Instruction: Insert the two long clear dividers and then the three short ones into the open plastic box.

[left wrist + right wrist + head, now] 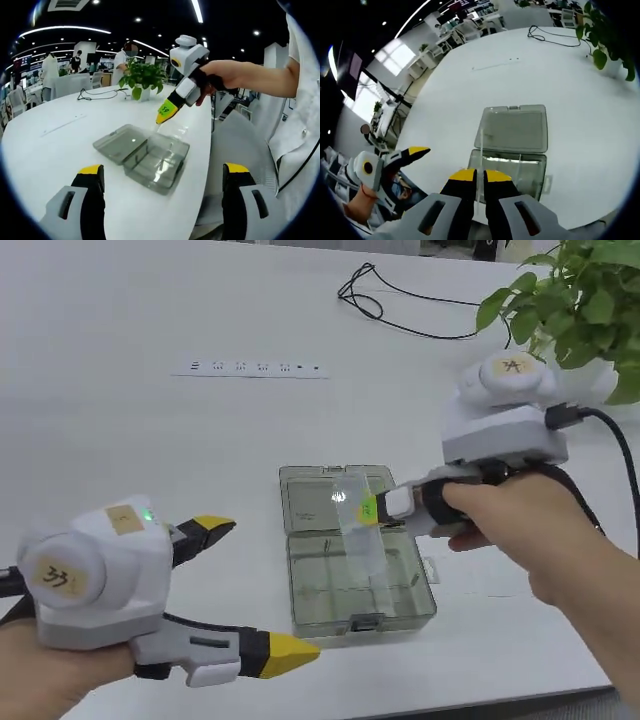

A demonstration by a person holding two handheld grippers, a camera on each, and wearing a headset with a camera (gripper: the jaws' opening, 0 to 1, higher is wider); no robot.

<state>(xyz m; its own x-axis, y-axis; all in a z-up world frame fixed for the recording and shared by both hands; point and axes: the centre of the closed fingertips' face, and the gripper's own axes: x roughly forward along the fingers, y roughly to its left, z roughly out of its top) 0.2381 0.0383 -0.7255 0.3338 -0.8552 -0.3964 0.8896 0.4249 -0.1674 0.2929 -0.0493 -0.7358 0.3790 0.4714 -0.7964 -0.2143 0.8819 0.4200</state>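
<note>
Right gripper: jaws closed together on a divider, pinched between the yellow tips. Held in a hand above the box.

Left gripper: jaws spread wide, with nothing between them and touching nothing. Held low at the near left, well apart from the box, tips pointing toward it.

Divider: thin, flat, clear strip, faint against the box, catching glare near its far end.
- Head view: long axis runs far-to-near over the box and crosses the hinge line, with the near end leaning slightly right.
- Right gripper view: seen edge-on as a thin pale line running straight out from the jaws, over the base toward the lid.
- Left gripper view: hangs down from the jaw tips toward the box. Contact with the box: cannot tell.

Box: clear grey plastic, resting on the white tabletop. Lid laid back flat on the far side, base on the near side with a latch at its front edge.
</note>
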